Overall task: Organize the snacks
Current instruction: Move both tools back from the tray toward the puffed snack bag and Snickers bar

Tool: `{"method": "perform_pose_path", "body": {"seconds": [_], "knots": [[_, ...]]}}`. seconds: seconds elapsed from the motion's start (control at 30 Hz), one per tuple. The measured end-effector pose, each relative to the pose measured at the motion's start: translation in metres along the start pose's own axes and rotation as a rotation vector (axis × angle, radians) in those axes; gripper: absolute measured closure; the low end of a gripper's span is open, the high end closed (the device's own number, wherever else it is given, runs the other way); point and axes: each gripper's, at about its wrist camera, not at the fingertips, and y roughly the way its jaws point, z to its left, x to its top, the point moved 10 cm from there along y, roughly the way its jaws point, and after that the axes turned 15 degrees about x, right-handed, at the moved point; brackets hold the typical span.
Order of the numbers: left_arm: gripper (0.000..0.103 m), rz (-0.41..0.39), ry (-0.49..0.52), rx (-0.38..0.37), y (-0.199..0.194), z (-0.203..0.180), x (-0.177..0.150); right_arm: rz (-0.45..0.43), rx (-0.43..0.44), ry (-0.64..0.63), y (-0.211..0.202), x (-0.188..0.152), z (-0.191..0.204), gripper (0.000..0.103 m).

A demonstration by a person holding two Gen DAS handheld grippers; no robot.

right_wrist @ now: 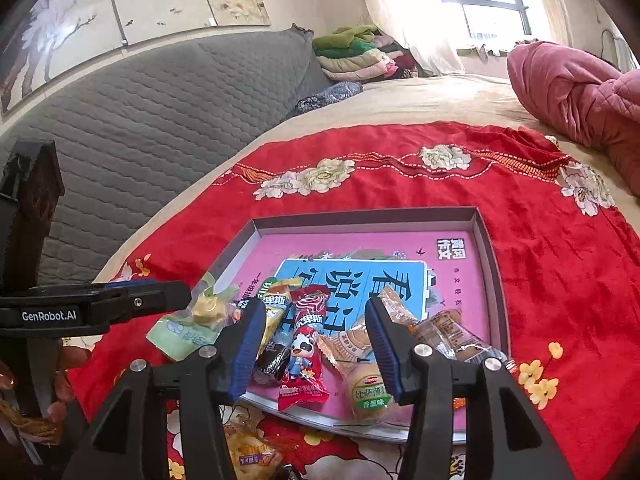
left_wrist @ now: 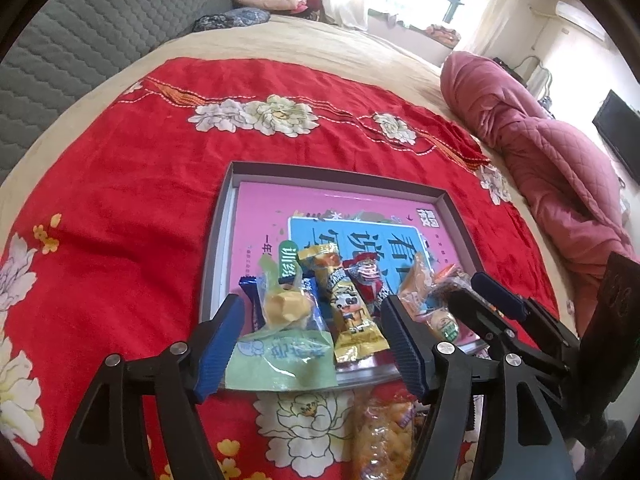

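Snacks are heaped at the near end of a shallow grey box, on a pink book lining it. Both the left gripper and right gripper are held apart, pads pressing nothing. One orange packet lies outside on the red cloth.

The crackers bag on the bed runs off the bottom edge behind the left tool, the book is half covered by snacks, and its small print stays unreadable.
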Motion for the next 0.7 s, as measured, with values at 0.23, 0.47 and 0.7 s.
{"method": "perform_pose_path", "body": {"seconds": [0.23, 0.47, 0.7], "knots": [[0.030, 0.006, 0.023, 0.001, -0.009, -0.005, -0.004, -0.019, 0.001, -0.031, -0.014, 0.004, 0.006, 0.045], [0.029, 0.018, 0.035, -0.014, -0.020, -0.012, -0.008, -0.007, -0.006, -0.089, -0.029, 0.000, 0.017, 0.035], [0.029, 0.027, 0.052, -0.023, -0.029, -0.017, -0.017, -0.010, -0.050, -0.077, -0.046, -0.009, 0.016, 0.024]]}}
